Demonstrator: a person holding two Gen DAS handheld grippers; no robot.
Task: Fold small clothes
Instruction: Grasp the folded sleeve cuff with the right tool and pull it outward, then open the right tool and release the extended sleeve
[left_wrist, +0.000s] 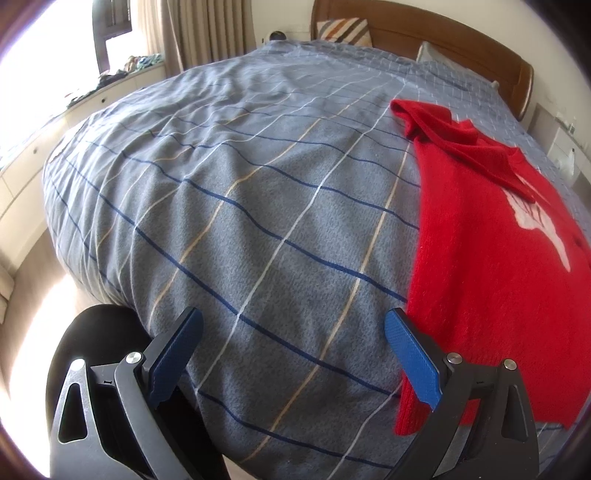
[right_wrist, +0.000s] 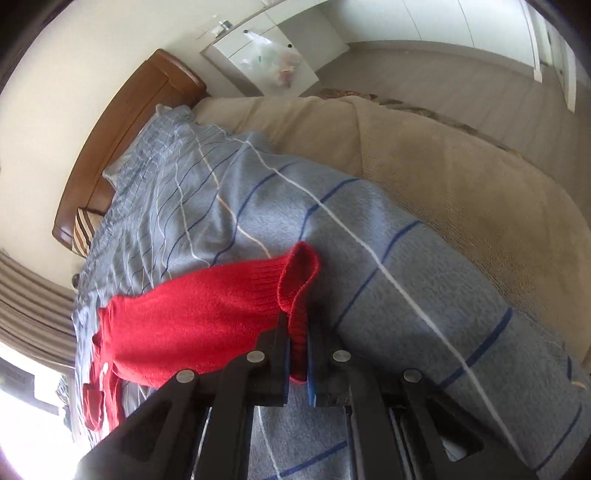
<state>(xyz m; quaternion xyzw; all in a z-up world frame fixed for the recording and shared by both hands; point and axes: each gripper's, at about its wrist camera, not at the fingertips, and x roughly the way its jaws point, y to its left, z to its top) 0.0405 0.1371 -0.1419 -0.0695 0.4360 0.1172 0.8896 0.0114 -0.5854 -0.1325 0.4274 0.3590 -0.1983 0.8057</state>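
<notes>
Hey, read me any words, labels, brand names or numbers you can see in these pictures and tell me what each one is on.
No readable text in either view.
The red sweater carries a white design, but it shows no legible letters.
The grippers, the checked blanket and the wooden headboard show no labels or numbers.

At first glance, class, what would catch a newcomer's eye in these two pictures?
The red sweater stands out, spread on the right of the blue checked blanket. The right gripper is shut on its ribbed cuff. The left gripper hangs open over the blanket's near edge, empty.
</notes>
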